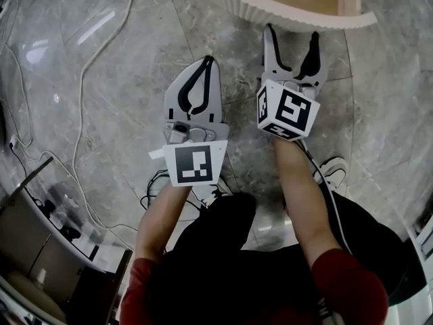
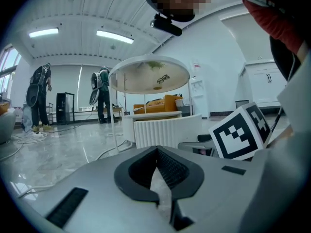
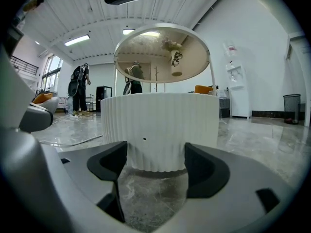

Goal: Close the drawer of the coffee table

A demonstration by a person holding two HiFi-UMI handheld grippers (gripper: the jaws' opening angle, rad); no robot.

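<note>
The coffee table's drawer (image 1: 298, 13) has a curved, ribbed white front, and its wooden inside shows behind the front at the top of the head view. In the right gripper view the ribbed front (image 3: 160, 125) fills the middle, under the round table top (image 3: 162, 52). My right gripper (image 1: 292, 38) is open, its tips just short of the front, nothing between them (image 3: 155, 161). My left gripper (image 1: 207, 63) is shut and empty, lower and to the left, over the marble floor. In the left gripper view (image 2: 156, 154) the table (image 2: 165, 130) stands further off.
Cables (image 1: 81, 100) trail over the grey marble floor at the left. A low cabinet (image 1: 40, 249) sits at the lower left. My shoe (image 1: 333, 170) is under the right arm. Two people (image 2: 39, 96) stand far off; a water dispenser (image 3: 235, 89) and bin (image 3: 291, 108) line the right wall.
</note>
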